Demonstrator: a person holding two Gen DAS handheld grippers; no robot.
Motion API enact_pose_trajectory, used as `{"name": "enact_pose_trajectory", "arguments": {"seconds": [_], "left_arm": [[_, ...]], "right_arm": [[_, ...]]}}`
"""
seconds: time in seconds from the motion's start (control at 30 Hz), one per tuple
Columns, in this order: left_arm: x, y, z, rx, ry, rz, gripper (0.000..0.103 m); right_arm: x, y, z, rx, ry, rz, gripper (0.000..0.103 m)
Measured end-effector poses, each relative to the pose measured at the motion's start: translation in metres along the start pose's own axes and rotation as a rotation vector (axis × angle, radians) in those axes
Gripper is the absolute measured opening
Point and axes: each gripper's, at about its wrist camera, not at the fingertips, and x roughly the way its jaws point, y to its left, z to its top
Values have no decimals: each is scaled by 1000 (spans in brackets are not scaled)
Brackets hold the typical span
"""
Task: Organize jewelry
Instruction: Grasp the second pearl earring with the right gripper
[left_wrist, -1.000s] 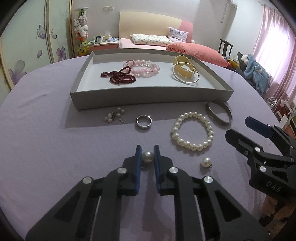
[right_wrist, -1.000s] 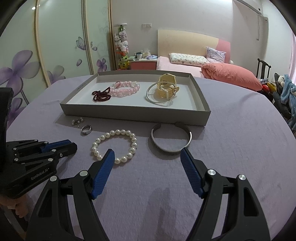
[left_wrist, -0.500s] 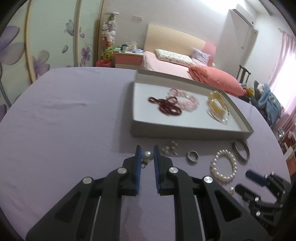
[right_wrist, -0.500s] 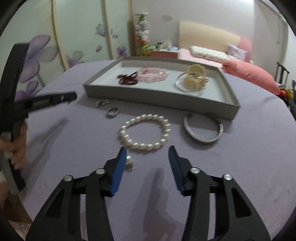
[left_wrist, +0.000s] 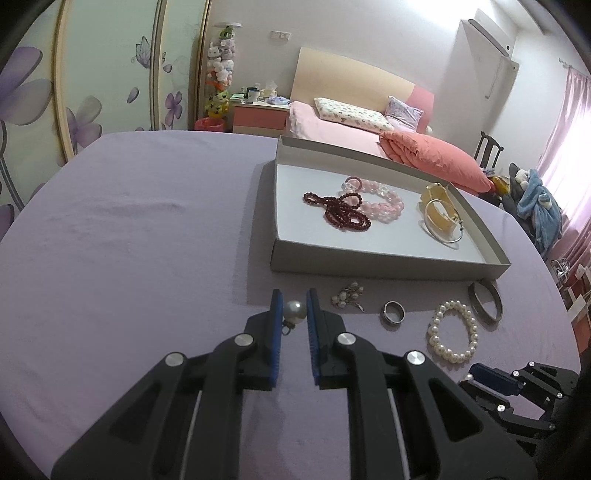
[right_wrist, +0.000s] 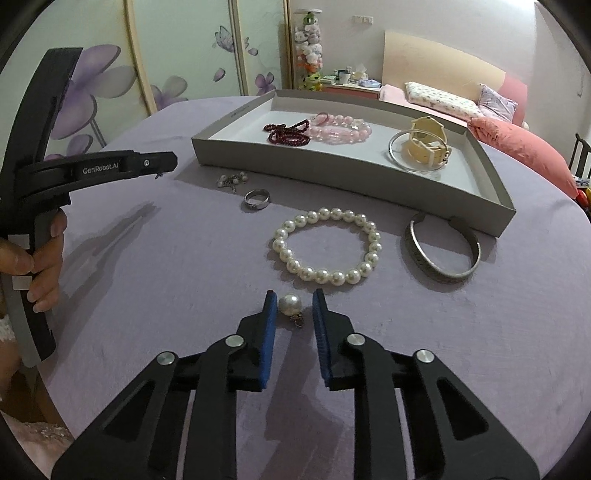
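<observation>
My left gripper (left_wrist: 294, 308) is shut on a pearl earring (left_wrist: 294, 310), held above the purple table left of the grey tray (left_wrist: 388, 258). My right gripper (right_wrist: 294, 306) is partly closed around a second pearl earring (right_wrist: 290, 305) lying on the table; its pads stand a little apart from the pearl. The tray (right_wrist: 351, 173) holds a dark red bead string (right_wrist: 286, 133), a pink bead bracelet (right_wrist: 341, 129), a cream cuff (right_wrist: 424, 146) and a silver bangle. A pearl bracelet (right_wrist: 327, 245), silver ring (right_wrist: 256, 198), small pearl cluster (right_wrist: 231, 180) and grey cuff (right_wrist: 443, 251) lie in front of it.
The left gripper's body (right_wrist: 92, 171) and the hand holding it show at the left of the right wrist view. The right gripper (left_wrist: 517, 391) shows at the lower right of the left wrist view. A bed (left_wrist: 369, 129) stands beyond the table.
The left gripper lifted its pearl earring and swung left. The right gripper moved down to the second earring and narrowed its jaws around it.
</observation>
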Motion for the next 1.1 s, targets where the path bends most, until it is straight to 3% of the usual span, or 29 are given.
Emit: {"name": "enact_pose_trajectory", "arguments": {"seconds": [0.27,0.77,1.1], "left_arm": [[0,-1,0,0,1,0,14],[3,-6,-3,15,4,-6,14],[2,-10,-2,30,4,-11,14]], "right_arm": [[1,0,1,-7,2,-11,14],[-17,-65,2,197,-80,-117,14],[-17,-68,5,208,-110,-121,14]]}}
